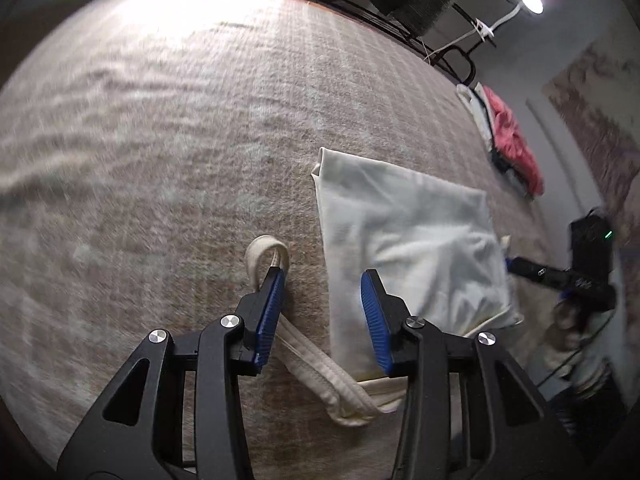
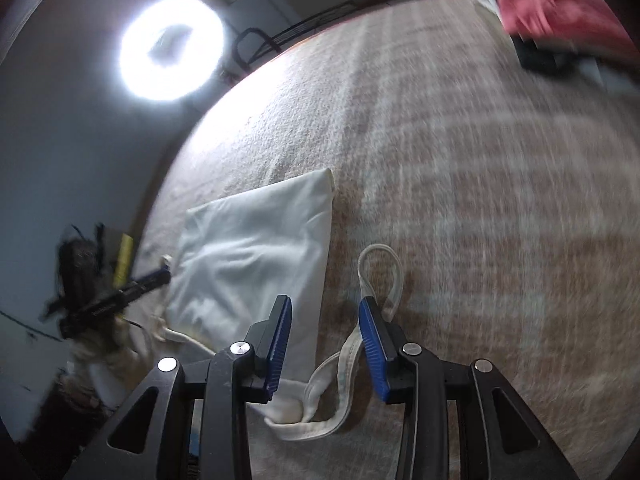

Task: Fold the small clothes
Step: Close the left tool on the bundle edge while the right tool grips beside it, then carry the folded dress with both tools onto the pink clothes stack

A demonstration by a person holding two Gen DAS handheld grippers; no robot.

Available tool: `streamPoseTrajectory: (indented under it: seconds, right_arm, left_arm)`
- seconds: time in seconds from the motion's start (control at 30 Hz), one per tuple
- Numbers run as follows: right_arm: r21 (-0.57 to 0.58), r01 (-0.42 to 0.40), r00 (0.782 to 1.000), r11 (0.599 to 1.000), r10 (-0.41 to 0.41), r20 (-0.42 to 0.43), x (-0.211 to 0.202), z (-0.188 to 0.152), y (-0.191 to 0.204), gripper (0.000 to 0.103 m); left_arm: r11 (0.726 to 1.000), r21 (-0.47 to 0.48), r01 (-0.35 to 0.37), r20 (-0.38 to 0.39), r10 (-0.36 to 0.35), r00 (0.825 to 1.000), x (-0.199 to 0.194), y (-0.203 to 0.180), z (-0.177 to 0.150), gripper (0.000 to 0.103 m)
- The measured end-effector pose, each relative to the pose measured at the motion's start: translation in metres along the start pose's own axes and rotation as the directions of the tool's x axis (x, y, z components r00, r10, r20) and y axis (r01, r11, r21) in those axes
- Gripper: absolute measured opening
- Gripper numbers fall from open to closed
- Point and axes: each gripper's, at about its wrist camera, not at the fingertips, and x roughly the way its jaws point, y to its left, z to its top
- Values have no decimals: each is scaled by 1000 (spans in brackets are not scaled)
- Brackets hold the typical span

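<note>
A small cream garment lies folded flat on the beige blanket, with a looped strap trailing out to its left. My left gripper is open just above it, the left finger over the strap, the right finger over the garment's near edge. In the right wrist view the garment lies left of centre and the strap curls to its right. My right gripper is open above the garment's near corner and strap. Neither gripper holds anything.
A pile of clothes with a pink garment on top lies at the blanket's far right, and shows blurred in the right wrist view. The other gripper appears at the right edge. A ring light shines beyond the blanket.
</note>
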Motion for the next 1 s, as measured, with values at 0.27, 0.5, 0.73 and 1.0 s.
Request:
streamPoseTrajectory:
  seconds: [0.27, 0.5, 0.73, 1.0]
  right_arm:
    - [99, -122, 992, 988, 124, -9, 6, 3, -19, 39]
    - [132, -184, 983, 974, 181, 31, 29, 3, -8, 33]
    - [54, -46, 998, 997, 44, 44, 32, 3, 23, 7]
    - [-74, 53, 994, 996, -45, 97, 12, 5, 65, 6]
  left_arm:
    - [995, -66, 78, -35, -81, 996, 8, 5, 6, 40]
    - [999, -27, 37, -22, -38, 999, 20, -13, 10, 24]
    - [998, 33, -46, 42, 44, 998, 14, -37, 7, 7]
    - [989, 123, -84, 123, 69, 990, -8, -65, 4, 6]
